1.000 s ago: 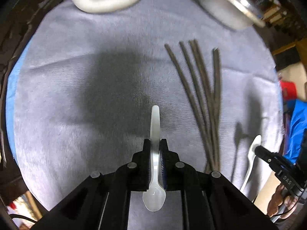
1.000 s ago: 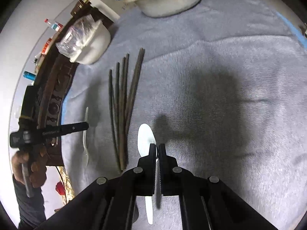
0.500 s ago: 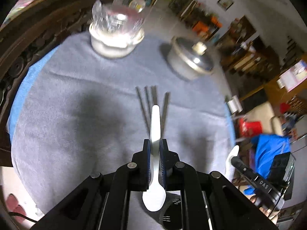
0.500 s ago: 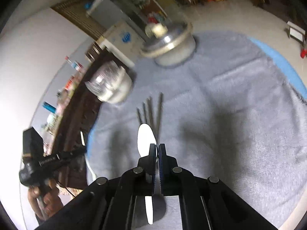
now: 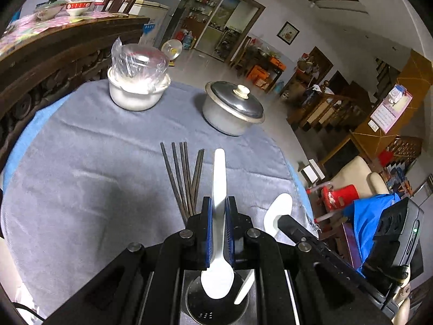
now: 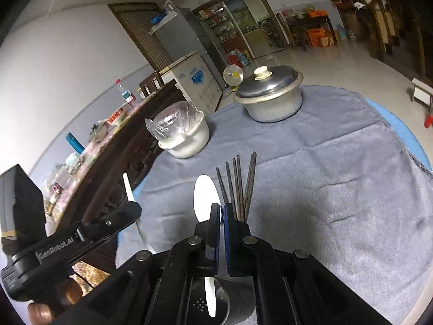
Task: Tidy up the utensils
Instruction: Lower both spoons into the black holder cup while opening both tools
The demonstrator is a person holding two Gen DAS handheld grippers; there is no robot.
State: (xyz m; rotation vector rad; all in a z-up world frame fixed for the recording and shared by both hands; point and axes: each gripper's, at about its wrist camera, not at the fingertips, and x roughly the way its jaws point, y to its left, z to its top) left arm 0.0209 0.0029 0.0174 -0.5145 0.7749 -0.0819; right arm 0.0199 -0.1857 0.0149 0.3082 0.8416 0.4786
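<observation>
My left gripper [image 5: 218, 203] is shut on a white plastic spoon [image 5: 219, 168], whose handle points forward and whose bowl hangs back over a perforated metal holder [image 5: 201, 312]. The right gripper [image 6: 222, 211] is shut on a second white spoon [image 6: 204, 195], bowl forward, with its handle end above the same metal holder [image 6: 199, 304]. Each gripper shows in the other's view: the right gripper [image 5: 281, 220] at the right, the left gripper [image 6: 136, 207] at the left. Several dark chopsticks [image 5: 186, 178] lie in a fan on the grey cloth [image 5: 81, 189] ahead of both grippers.
A lidded metal pot [image 5: 232, 108] and a white bowl covered in plastic wrap [image 5: 138, 86] stand at the far side of the round table. A dark carved wooden sideboard [image 6: 121, 168] runs along the left. The table edge drops off at the right, where a red stool [image 5: 341, 193] stands.
Both grippers have risen off the cloth and tilted up, each still holding its spoon. The metal holder has come into view beneath them, and the room now shows beyond the table.
</observation>
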